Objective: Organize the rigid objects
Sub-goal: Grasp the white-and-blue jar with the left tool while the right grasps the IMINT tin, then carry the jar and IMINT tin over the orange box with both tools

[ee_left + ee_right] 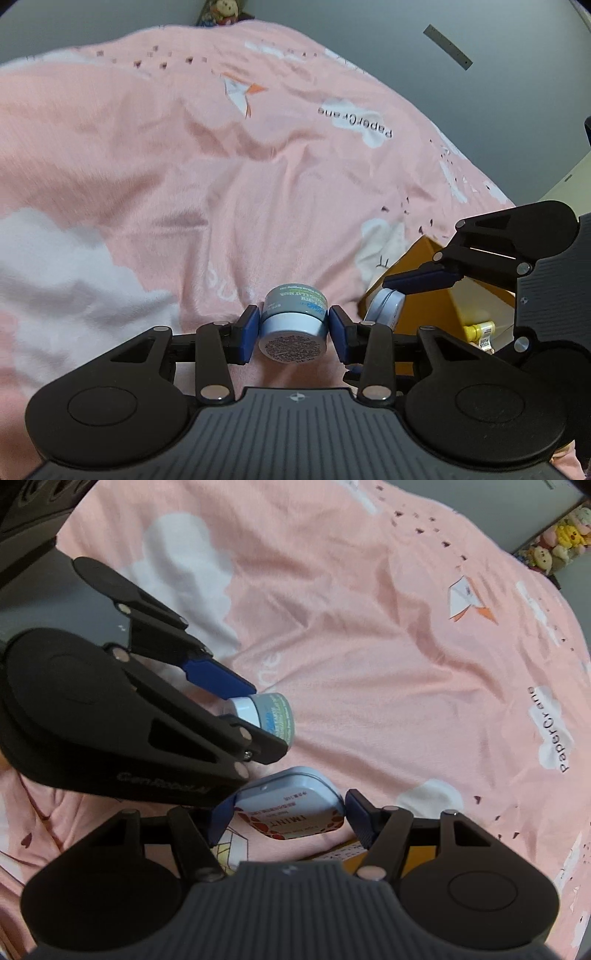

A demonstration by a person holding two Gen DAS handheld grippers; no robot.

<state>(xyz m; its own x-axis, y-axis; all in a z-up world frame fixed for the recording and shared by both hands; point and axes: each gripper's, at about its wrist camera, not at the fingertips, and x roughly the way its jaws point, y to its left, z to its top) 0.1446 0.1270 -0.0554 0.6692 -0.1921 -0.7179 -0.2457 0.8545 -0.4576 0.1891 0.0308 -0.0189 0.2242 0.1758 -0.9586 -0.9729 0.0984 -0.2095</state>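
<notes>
Left wrist view shows the left gripper squeezing a small round jar between its two blue pads. The jar lies on its side, with its white lid toward the camera and its gray body pointing away. It is held up over a big pink blanket with white clouds and little paper birds printed on it. Off to the right, the right gripper reaches in from the side and holds a flat tin. Just behind that tin stands an orange box with its top open, and the right gripper is partly in front of it. A small yellow bottle peeks out beside the box, maybe inside it, but that part is too hidden to tell. Far away at the top sits a doll against a gray wall, and a thin gray ruler is on that wall. Right wrist view shows the same tin pinched tight between the right gripper's pads, with red marks and writing on its face. The left gripper crosses the upper left with the jar in its grip, close above the tin but not touching it. A row of soft toys sits in the far top right corner.
</notes>
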